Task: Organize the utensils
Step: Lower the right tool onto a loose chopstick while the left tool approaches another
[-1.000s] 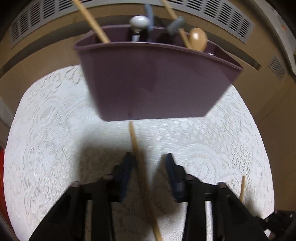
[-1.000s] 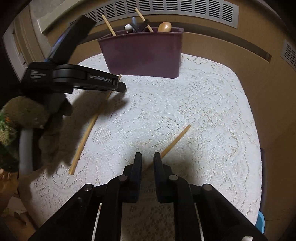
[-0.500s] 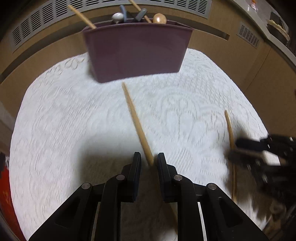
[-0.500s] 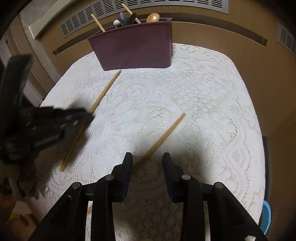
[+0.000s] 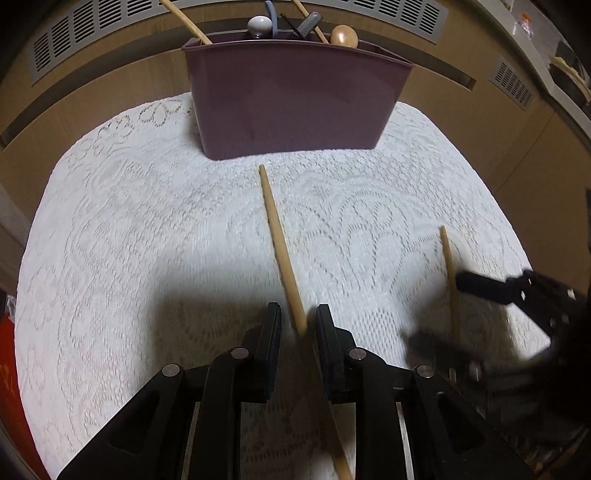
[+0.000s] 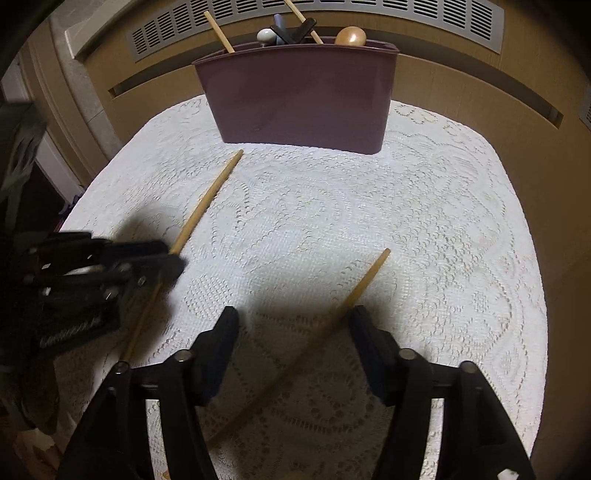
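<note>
1. Where the left wrist view looks down, the left gripper [image 5: 297,325] has its jaws nearly closed around a long wooden chopstick [image 5: 277,236] lying on the white lace tablecloth [image 5: 110,240]; whether the pads press it I cannot tell. A maroon plastic utensil bin [image 5: 291,99] stands beyond
2. From the right wrist view, the right gripper [image 6: 293,332], jaws just opening wide, straddles a second wooden chopstick [image 6: 354,291] without touching it

Maroon utensil bin [image 5: 291,99] ahead of black grippers. White lace-patterned tablecloth [image 5: 129,240] beneath. Pale tan wooden chopsticks [image 5: 280,251] between pads. In bin: white knob [image 5: 259,25], tan wooden spoon bowl [image 5: 344,36], grey handle [image 5: 308,25].
</note>
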{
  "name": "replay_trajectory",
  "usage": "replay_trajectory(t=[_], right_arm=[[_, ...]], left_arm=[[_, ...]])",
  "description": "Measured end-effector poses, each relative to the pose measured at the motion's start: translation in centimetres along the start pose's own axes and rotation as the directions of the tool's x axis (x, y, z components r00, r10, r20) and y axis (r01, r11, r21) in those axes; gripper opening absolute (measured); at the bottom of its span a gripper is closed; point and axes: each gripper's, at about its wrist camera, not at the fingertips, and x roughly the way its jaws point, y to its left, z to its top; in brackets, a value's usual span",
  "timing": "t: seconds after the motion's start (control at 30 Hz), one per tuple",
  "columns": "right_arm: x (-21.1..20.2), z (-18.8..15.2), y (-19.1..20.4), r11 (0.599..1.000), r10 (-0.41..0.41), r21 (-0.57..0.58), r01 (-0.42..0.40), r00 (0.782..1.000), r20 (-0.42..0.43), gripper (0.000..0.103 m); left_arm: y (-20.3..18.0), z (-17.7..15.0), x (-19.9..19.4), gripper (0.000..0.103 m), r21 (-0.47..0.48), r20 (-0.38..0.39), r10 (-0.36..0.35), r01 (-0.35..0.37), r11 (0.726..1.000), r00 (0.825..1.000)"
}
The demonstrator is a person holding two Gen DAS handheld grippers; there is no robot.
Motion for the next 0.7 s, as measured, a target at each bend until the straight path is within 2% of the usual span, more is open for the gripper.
replay_trajectory(t=[0.1,0.17,0.2,0.3,0.37,0.43,0.5,0.53,0.6,0.63,0.67,0.7], right_arm=[[0.0,-0.3,0.0,0.999,0.035,0.011,-0.035,0.999,0.005,0.079],[0.0,-0.6,0.1,0.998,0.059,0.026,-0.059,0.998,0.006,0.099],[0.1,-0.8,0.2,0.997,0.076,0.034,-0.076,0.997,0.004,0.103],[0.0,-1.3,0.7,0.998,0.049,0.047,-0.048,0.999,-0.006,0.103],[0.1,-1.3,1.2,0.998,0.032,0.045,-0.031,0.999,-0.03,0.103],[0.4,-1.2,1.8,1.0,0.008,-0.015,-0.009,0.998,-0.066,0.103],[0.5,-1.4,2.4,0.998,-0.02,-0.064,0.015,0.998,-0.066,0.103],[0.5,-1.6,2.5,0.997,-0.032,-0.078,0.027,0.998,-0.056,0.099],[0.0,-2.1,3.0,0.991,-0.052,-0.122,0.05,0.999,-0.012,0.084],[-0.3,-2.2,3.0,0.99,-0.044,-0.134,0.043,0.999,-0.005,0.069],[-0.6,-2.2,3.1,0.988,-0.044,-0.147,0.043,0.999,-0.001,0.042],[-0.8,-2.1,3.1,0.985,-0.047,-0.164,0.046,0.999,-0.004,0.029]], left_arm=[[0.4,0.8,0.4,0.023,-0.028,-0.009,-0.018,0.018,0.999,1.0],[0.7,1.0,0.5,0.024,-0.047,-0.015,-0.033,0.032,0.998,0.999],[0.8,1.0,0.5,0.024,-0.053,-0.017,-0.039,0.038,0.998,0.999],[0.8,0.9,0.4,0.028,-0.049,-0.016,-0.05,0.049,0.998,0.999],[0.5,0.8,0.4,0.038,-0.038,-0.013,-0.061,0.06,0.997,0.998],[0.2,0.7,0.3,0.049,-0.026,-0.014,-0.077,0.076,0.997,0.997],[-0.3,0.5,0.3,0.06,-0.01,-0.019,-0.088,0.088,0.996,0.996],[-0.5,0.4,0.3,0.065,-0.003,-0.022,-0.089,0.089,0.996,0.996],[-0.9,0.3,0.4,0.075,0.013,-0.031,-0.083,0.084,0.996,0.996],[-1.0,0.3,0.5,0.078,0.015,-0.036,-0.083,0.083,0.996,0.996],[-1.1,0.2,0.5,0.079,0.014,-0.033,-0.085,0.085,0.996,0.996],[-1.1,0.3,0.5,0.079,0.008,-0.034,-0.087,0.087,0.996,0.996]])
